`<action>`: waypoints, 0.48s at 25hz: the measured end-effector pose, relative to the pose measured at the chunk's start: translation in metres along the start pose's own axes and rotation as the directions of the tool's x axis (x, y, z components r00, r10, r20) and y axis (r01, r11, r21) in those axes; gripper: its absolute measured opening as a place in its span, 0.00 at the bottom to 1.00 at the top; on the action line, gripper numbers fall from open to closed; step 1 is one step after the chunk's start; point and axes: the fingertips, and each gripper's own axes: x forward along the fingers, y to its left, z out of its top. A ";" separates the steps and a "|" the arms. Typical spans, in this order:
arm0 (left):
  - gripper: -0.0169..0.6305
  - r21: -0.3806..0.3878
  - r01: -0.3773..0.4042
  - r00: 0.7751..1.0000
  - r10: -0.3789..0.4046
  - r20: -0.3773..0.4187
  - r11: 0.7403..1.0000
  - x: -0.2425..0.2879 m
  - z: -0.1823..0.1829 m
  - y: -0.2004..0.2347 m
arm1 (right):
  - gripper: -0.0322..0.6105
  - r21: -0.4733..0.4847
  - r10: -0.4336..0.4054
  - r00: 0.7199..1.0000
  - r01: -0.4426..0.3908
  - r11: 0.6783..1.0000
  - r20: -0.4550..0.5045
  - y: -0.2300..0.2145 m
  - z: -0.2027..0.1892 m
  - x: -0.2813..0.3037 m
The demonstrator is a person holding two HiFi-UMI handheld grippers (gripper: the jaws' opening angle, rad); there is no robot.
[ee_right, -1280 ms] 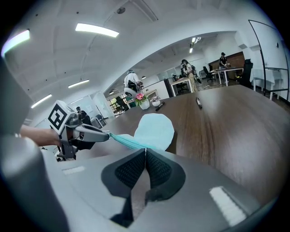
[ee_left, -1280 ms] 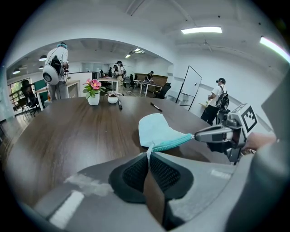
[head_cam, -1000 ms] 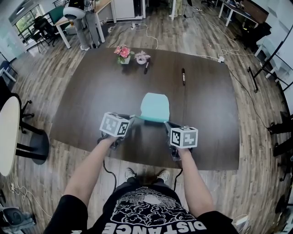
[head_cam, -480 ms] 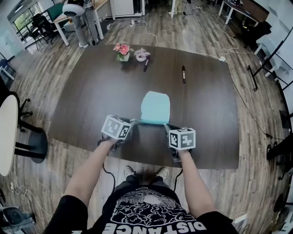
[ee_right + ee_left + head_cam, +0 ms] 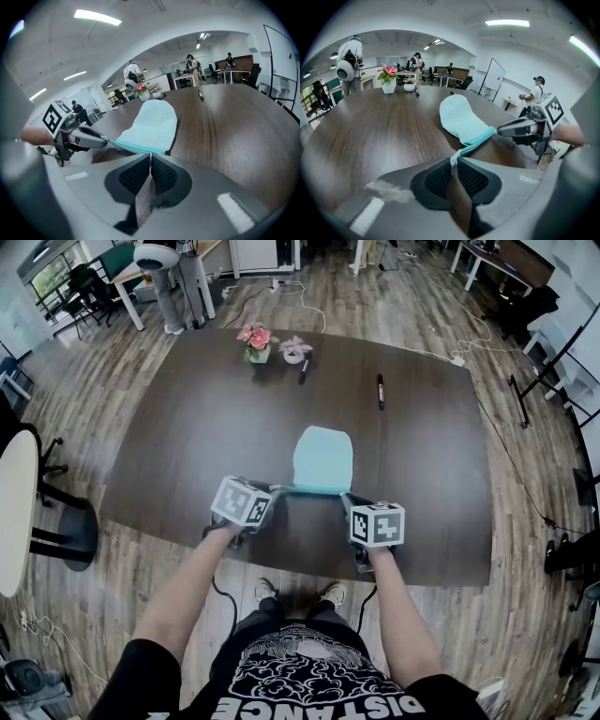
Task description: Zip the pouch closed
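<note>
Pouch: a pale turquoise fabric pouch, flat and limp, with a darker teal zip along the edge nearest you.
Place: it lies on the dark wooden tabletop near your side. The zip edge is strung between your two tongs and the body trails away from you.
Handling: expect it to be very light and soft. It has no stiffness of its own, so the zip edge will probably sag or bunch unless you hold it taut from both ends. The cloth looks neither slippery nor fragile, but a thin tab could slide out of a loose pinch.
Where to hold: take the small pale pull tab with one tongs and the far corner of the zip edge with the other, then pull along the zip line, not across it.
Left tongs: your left tongs are nearly clenched and pinch the pull tab between the ribbed pads. The jaws have just eased a touch wider, yet the tab sits gripped between them.
Right tongs: your right tongs are clenched tight on the thin right-hand corner of the pouch, anchoring that end.
Zip: you cannot tell from here whether the teeth have met along the whole edge.
</note>
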 end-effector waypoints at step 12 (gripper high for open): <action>0.21 -0.020 -0.010 0.999 0.011 0.044 1.000 -0.013 0.005 0.004 | 0.13 0.018 -0.002 1.000 0.001 1.000 0.029 0.001 0.007 -0.007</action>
